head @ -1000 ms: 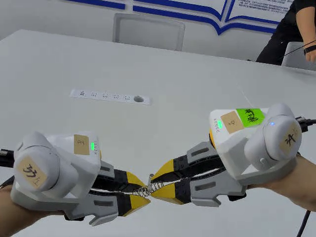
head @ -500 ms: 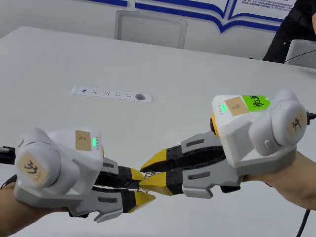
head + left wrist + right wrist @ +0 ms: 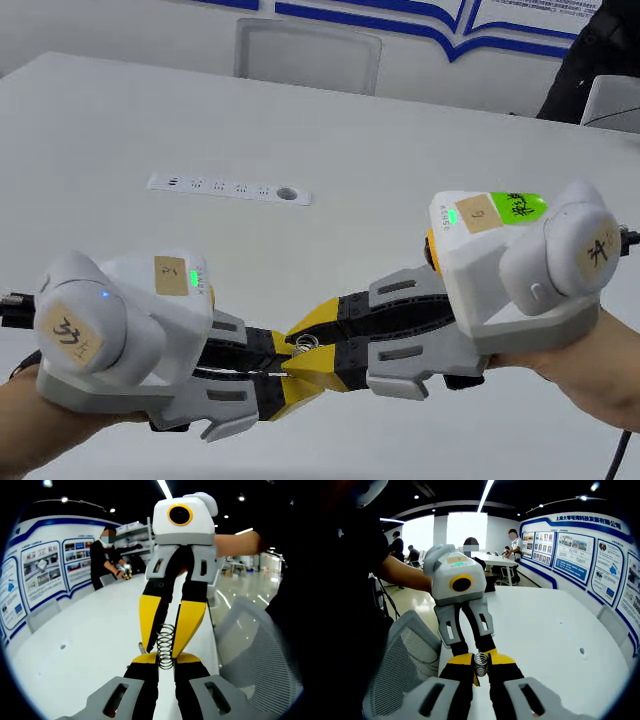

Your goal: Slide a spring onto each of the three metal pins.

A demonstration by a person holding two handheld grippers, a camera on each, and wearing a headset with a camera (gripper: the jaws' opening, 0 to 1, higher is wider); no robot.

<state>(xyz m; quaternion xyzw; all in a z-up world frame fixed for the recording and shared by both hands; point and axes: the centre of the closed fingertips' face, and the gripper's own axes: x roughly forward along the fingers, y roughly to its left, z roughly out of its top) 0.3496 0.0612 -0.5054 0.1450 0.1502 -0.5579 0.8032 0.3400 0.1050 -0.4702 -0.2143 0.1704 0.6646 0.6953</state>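
The spring [image 3: 165, 646] was held above the bench [image 3: 380, 180], pinched between the fingers of the right gripper [image 3: 480, 662]; what the near-closed fingers of the left gripper [image 3: 167, 660] grasped could not be told. Through misalignment, it could be buckled or flicked away

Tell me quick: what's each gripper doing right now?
Left gripper: closed on one end of the spring.
Right gripper: closed on the same spring.
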